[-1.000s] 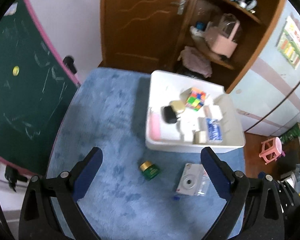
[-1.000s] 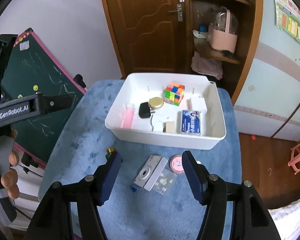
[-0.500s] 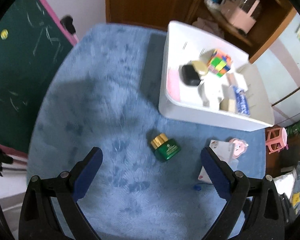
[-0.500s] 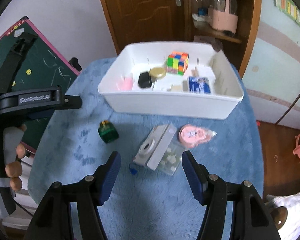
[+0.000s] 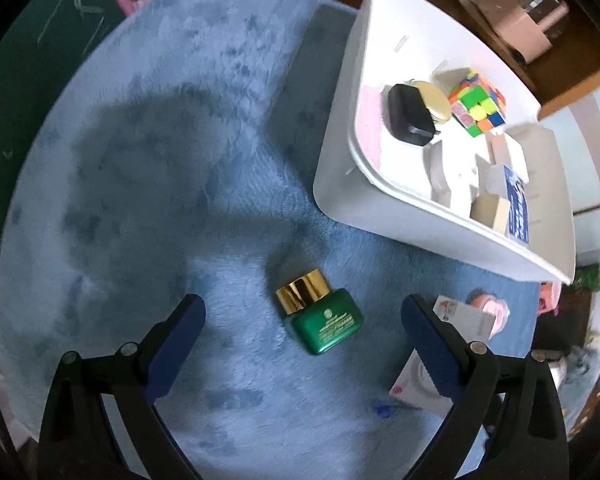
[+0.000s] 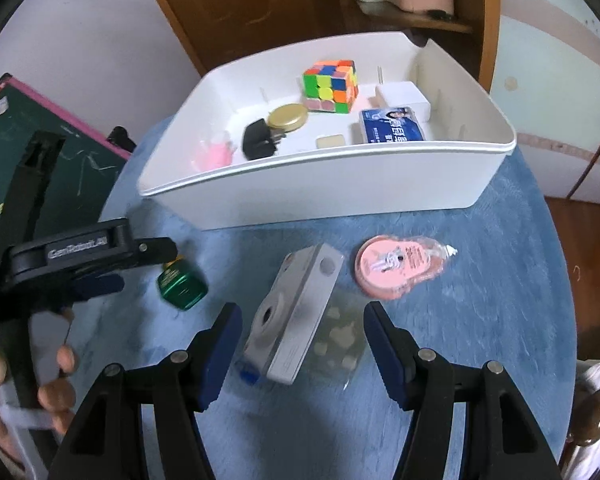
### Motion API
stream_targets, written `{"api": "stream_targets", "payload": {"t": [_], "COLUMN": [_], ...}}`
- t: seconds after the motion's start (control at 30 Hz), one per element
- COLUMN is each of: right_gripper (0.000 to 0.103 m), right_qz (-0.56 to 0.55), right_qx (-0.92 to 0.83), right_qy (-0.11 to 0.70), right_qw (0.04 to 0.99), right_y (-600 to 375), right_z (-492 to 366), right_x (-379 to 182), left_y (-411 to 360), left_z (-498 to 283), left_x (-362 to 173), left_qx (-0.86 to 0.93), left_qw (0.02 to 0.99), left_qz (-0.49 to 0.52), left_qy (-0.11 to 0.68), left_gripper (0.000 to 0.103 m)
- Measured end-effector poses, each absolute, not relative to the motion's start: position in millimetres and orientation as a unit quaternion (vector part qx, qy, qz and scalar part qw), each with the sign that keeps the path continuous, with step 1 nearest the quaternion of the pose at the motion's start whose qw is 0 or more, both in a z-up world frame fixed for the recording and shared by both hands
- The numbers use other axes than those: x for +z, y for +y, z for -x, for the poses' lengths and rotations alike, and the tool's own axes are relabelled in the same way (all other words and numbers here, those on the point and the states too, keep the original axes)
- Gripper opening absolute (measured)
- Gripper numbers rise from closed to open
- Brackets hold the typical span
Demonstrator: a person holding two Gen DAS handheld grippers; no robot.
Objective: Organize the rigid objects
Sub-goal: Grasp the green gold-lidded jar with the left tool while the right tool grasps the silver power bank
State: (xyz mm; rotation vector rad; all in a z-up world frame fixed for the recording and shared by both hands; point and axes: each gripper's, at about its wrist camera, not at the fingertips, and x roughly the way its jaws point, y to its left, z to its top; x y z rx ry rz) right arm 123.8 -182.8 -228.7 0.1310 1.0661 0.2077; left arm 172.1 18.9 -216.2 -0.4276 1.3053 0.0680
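Both grippers hang released and empty: the left gripper (image 5: 302,320) spread wide above the green bottle (image 5: 320,318), the right gripper (image 6: 302,330) above the white camera (image 6: 296,316).

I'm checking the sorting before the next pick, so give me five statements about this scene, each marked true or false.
1. The green bottle lies on its side on the blue cloth. True.
2. The colour cube sits outside the white bin. False: it is inside the bin.
3. The left gripper is shut on the bottle. False: its jaws stand open on either side, not touching.
4. The grey camera lies between the right gripper's open jaws. True.
5. The pink tape dispenser is already in the bin. False: it lies on the cloth in front of the bin.
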Motion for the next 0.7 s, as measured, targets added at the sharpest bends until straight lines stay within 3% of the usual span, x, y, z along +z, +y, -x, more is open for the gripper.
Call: {"api": "stream_targets", "payload": {"t": [0.27,0.37,0.43,0.53,0.6,0.7], "right_gripper": [0.058,0.045,0.044,0.042,0.038,0.038], "right_qz": [-0.039,-0.026,-0.011,0.008,0.008,0.012], "right_qx": [0.088,0.097,0.102,0.109,0.123,0.14], "right_qy": [0.529,0.53,0.527,0.518,0.516,0.518], "right_qw": [0.843,0.842,0.844,0.849,0.847,0.844], "right_y": [-171,-163,-158,-152,-150,-143], "right_z": [-153,-156,-157,-155,-154,-153], "right_x": [-255,-258,-258,-255,-254,-254], "left_y": [20,17,15,14,15,16], "left_z": [-179,-181,-179,-177,-175,-172], "left_x": [-235,-239,-240,-242,-244,-249], "left_qx": [0.044,0.05,0.057,0.071,0.078,0.085], "left_qw": [0.733,0.726,0.724,0.717,0.715,0.709], "left_qz": [0.254,0.258,0.26,0.268,0.271,0.272], "left_qy": [0.629,0.636,0.636,0.639,0.639,0.645], "left_gripper": [0.098,0.098,0.095,0.079,0.063,0.057]}}
